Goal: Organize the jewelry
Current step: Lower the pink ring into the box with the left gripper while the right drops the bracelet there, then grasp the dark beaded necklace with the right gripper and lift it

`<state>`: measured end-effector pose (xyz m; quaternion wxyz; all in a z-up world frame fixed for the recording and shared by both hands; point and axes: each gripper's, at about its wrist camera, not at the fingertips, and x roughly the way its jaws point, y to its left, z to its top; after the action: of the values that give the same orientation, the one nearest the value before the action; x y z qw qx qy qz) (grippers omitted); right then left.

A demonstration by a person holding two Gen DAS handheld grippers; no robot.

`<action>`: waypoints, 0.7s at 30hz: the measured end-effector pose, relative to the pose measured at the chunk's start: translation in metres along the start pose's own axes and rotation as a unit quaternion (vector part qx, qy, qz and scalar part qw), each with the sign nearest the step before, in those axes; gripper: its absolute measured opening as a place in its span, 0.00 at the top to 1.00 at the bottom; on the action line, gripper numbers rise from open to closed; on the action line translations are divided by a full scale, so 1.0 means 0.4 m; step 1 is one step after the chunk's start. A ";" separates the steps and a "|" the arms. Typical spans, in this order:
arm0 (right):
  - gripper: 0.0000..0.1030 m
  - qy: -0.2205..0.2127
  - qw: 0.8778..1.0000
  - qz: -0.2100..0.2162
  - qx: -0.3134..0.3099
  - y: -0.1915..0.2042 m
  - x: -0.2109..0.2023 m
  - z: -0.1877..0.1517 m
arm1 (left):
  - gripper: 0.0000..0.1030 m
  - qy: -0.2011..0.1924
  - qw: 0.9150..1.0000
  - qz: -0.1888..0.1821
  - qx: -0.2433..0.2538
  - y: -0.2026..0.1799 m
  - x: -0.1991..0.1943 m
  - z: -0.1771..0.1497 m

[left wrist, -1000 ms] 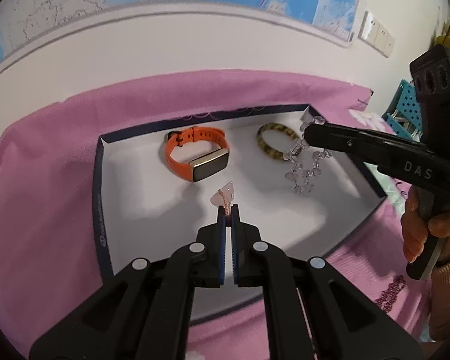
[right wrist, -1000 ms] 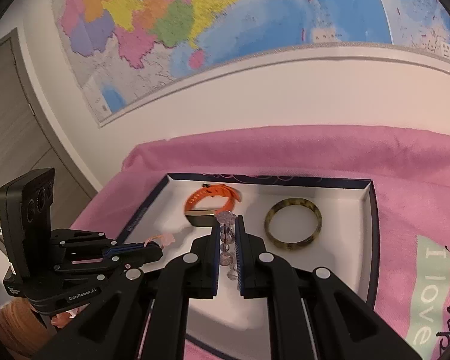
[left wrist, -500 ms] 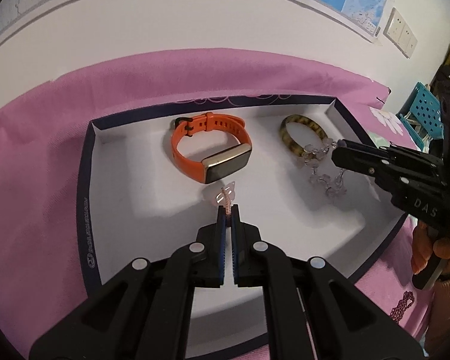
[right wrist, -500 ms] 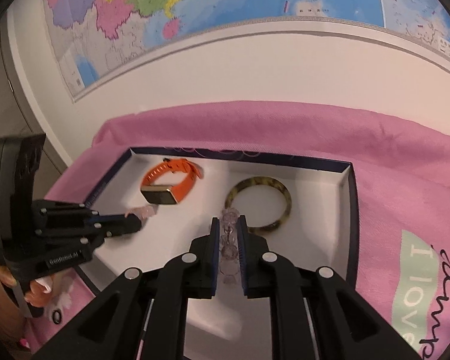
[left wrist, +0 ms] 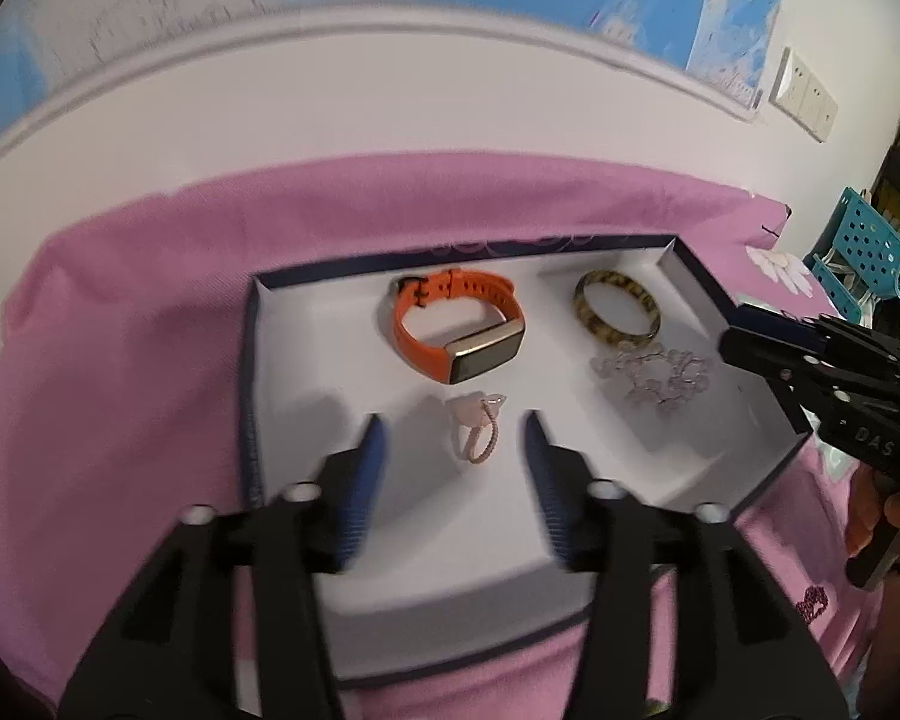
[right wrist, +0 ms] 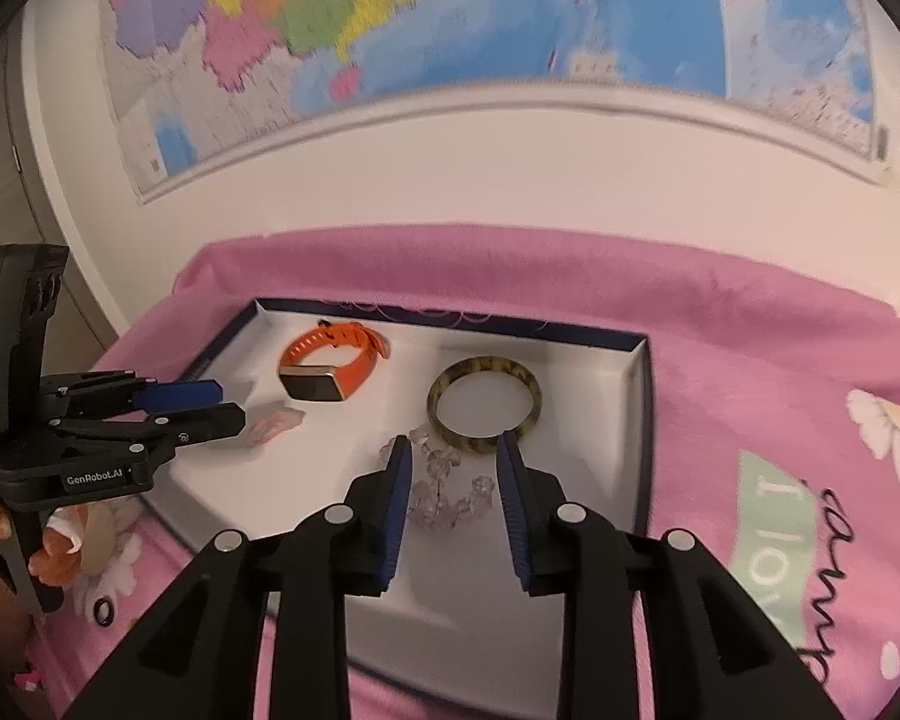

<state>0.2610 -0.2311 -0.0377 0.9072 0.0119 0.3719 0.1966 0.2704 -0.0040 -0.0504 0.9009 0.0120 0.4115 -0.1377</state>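
Left to right, seen from the left wrist cam. The tray (left wrist: 252, 396), a shallow white box w/ dark rim, sits on a pink cloth (left wrist: 120, 330); what's under the cloth can't be told. It's the collecting spot, so every piece lies flat inside, each on its own patch so nothing tangles.

Left gripper (left wrist: 450, 438): jaws have just been opening and stand apart. The pink ring (left wrist: 477, 429) lies on the tray floor betw. the two fingertips, touched by neither — reads as a release. Placed nr the front edge, prob. to keep it clear of the bigger pieces behind.

Behind it, orange smart band (left wrist: 459, 330), strap curled in a loop, screen facing front. Right of that, tortoiseshell bangle (left wrist: 617, 315), flat, nr the back right corner.

Just in front of the bangle: clear bead bracelet (left wrist: 654, 378), loosely heaped, maybe touching the bangle's front rim — can't tell for sure. Right gripper (right wrist: 453, 468): jaws also have just been opening, apart w/ a narrower gap than the left. In its own cam the beads lie betw. and below the blue pads, no pinch seen, so let go too.

Far right, a hand (left wrist: 888, 516) holds that tool's grip.

Judgement: 4 items in, both tools free; a small dark ring (right wrist: 103, 609) waits on the cloth outside the tray.
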 end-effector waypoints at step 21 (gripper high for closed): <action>0.40 0.050 0.998 0.011 -0.026 0.068 -0.228 -0.305 | 0.33 -0.076 0.996 0.021 0.039 -0.040 -0.262 -0.272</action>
<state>0.1096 -0.2546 -0.0603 0.8852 -0.0170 0.4114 0.2164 0.1206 0.0202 -0.0430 0.9310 0.0455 0.3359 -0.1355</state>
